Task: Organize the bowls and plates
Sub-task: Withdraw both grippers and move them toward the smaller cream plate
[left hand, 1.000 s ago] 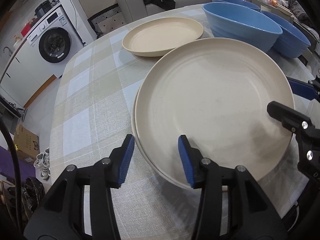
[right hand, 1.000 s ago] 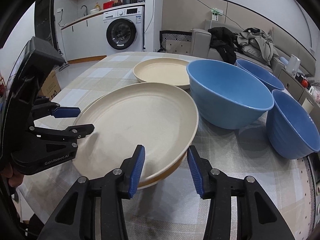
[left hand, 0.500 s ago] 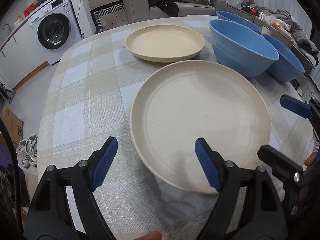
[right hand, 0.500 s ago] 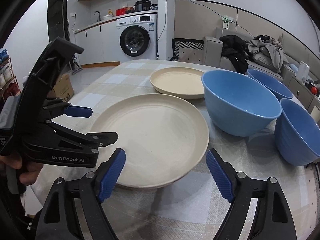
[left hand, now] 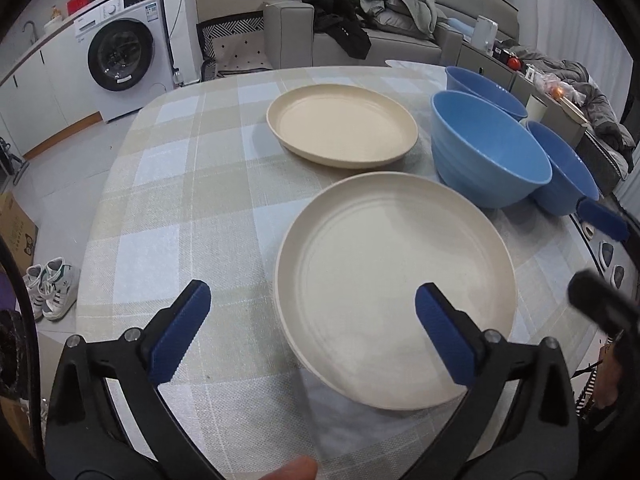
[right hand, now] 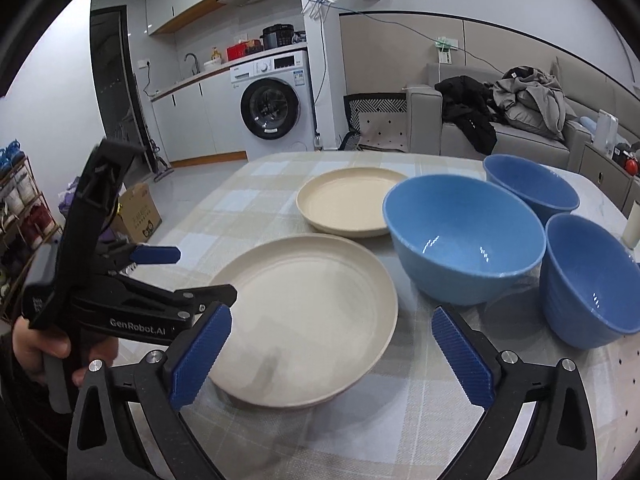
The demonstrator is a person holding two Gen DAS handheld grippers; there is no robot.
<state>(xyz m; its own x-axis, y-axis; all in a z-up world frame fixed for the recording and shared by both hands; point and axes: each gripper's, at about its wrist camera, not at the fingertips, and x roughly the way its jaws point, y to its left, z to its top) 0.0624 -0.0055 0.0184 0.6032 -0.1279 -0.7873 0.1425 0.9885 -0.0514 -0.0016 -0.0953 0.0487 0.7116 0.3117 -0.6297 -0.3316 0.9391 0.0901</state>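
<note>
"GenRobot.AI" on left gripper [right hand: 188,276]

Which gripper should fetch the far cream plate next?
Probably left. The left gripper is open on the plates' side, facing the far cream plate; the right gripper sits nearer the blue bowls.

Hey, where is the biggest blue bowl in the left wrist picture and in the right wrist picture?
Left wrist view: the biggest blue bowl sits right of centre, just beyond the near cream plate.
Right wrist view: the same bowl sits right of centre, beside that plate.
Shared landmark: the washing machine behind the table.
</note>
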